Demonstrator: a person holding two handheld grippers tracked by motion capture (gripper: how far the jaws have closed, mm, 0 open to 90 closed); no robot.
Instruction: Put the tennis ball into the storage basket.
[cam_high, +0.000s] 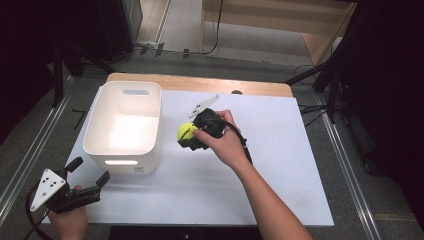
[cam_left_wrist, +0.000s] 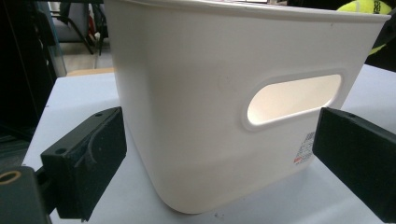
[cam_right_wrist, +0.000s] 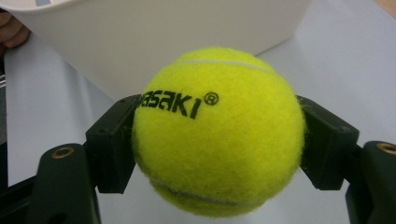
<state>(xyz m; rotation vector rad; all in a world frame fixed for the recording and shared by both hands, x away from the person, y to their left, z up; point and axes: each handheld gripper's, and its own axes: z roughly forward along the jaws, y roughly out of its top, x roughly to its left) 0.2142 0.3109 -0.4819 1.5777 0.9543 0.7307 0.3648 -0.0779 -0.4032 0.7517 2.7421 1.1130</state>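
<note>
tennis ball (cam_right_wrist: 217, 133) clamped between right gripper (cam_high: 192, 137) jaws, beside bin (cam_high: 150, 120)

tennis ball (cam_right_wrist: 217, 133): yellow-green, black lettering | bin (cam_high: 124, 125): white | table (cam_high: 280, 150): white | claws: black

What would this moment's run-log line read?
right gripper: shut on tennis ball | beside white bin | left gripper: open, idle near bin

A fuzzy, matt yellow felt is seen on the tennis ball (cam_right_wrist: 217, 133). The white bin (cam_left_wrist: 224, 93) is formed of smooth, slightly glossy plastic. The table (cam_high: 280, 165) is covered in a matt white sheet, edged with pale wood.
</note>
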